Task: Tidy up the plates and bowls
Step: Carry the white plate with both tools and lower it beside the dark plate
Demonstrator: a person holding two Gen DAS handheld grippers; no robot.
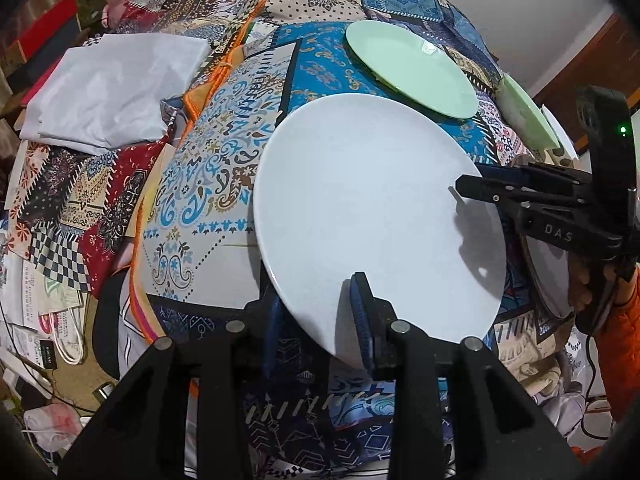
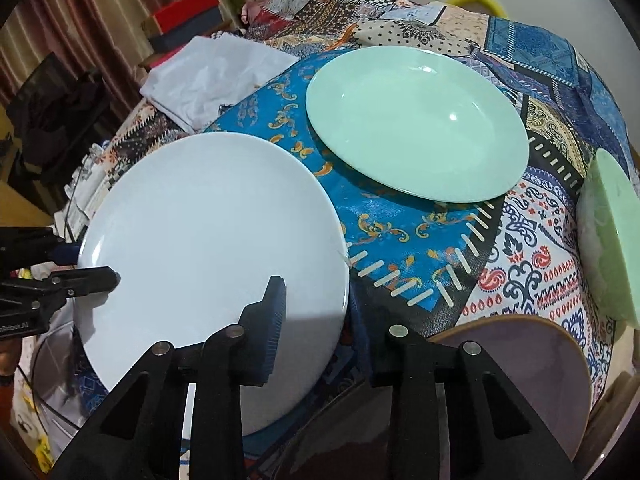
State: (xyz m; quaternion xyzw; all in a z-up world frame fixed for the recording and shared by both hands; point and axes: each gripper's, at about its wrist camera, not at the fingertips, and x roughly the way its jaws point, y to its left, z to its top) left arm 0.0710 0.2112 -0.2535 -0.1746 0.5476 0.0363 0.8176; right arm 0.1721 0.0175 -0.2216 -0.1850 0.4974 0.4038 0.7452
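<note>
Left hand-held gripper (image 1: 320, 320) and right hand-held gripper (image 2: 320, 320) both clamping white plate (image 1: 372, 216), green plate (image 2: 416, 120) empty

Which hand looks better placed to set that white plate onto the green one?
Probably right: the right claw and left claw both straddle the rim of the white plate, but the green plate lies straight ahead of the right one.

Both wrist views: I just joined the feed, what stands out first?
A big white plate fills the near middle, raised at a tilt over the patchwork cloth, with the left gripper and right gripper each clamping an edge. Behind it a green plate lies flat on the blue patch. A folded white cloth sits at the far left.
</note>
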